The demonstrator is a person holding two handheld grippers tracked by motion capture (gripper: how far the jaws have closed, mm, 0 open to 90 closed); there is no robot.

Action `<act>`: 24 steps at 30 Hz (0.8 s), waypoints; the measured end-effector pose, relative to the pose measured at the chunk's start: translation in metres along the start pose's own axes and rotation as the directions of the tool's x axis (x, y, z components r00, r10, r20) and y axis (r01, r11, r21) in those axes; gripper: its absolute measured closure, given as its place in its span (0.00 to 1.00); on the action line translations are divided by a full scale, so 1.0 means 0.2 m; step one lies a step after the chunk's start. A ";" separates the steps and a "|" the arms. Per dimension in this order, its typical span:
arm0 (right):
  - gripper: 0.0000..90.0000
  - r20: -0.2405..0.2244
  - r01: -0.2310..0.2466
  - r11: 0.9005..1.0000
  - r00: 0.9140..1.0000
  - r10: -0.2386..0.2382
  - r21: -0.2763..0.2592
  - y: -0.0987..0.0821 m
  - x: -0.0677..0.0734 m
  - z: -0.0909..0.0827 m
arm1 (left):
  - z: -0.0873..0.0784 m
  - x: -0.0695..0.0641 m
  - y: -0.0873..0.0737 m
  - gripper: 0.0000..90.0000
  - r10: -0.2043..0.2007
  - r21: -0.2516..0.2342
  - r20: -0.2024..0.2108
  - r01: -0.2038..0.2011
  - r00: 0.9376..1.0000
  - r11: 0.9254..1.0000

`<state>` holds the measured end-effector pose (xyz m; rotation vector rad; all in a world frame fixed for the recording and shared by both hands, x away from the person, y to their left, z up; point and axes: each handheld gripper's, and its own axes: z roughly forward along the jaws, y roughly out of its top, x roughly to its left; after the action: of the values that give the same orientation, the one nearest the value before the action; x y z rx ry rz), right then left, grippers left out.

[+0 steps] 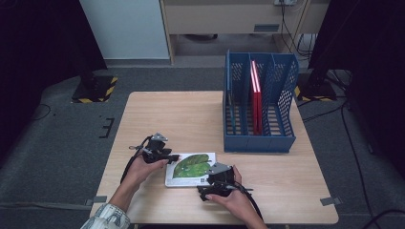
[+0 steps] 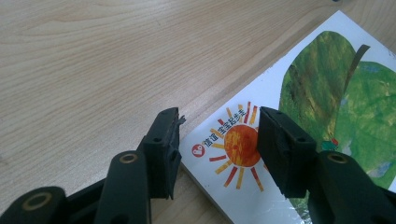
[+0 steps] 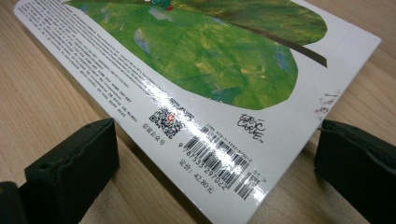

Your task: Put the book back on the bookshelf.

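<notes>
Flanking the picture book (image 1: 191, 169) lying flat on the worktop (image 1: 191, 119), we hold the left hand-held gripper (image 2: 219, 135) and right hand-held gripper (image 3: 212, 149) unclenched astride its opposite corners, gripping nothing.

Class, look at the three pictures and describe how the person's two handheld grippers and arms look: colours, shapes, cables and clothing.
Both tools are black. The left gripper and the right gripper each carry a grey three-cornered plate on top and trail a black cable back along the forearm. Up close, the jaws are blocky black pads on arms with round brass-coloured pivot holes. A patterned light sleeve covers the left arm.
</notes>
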<state>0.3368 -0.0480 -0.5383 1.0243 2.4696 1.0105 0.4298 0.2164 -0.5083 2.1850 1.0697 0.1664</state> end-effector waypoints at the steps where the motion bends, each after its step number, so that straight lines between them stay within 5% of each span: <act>1: 0.00 0.000 -0.004 1.000 1.000 0.004 0.005 0.00 0.00 0.00 | 0.00 -0.01 0.00 0.54 -0.011 -0.008 0.000 0.011 1.000 1.000; 24: 0.00 0.023 -0.021 1.000 1.000 0.021 0.021 0.01 0.01 0.00 | -0.09 -0.06 0.11 0.54 0.032 -0.018 -0.012 -0.032 0.999 0.999</act>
<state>0.3364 -0.0450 -0.5366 1.0646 2.4610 0.9758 0.4302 0.2079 -0.4792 2.1883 1.0364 0.2032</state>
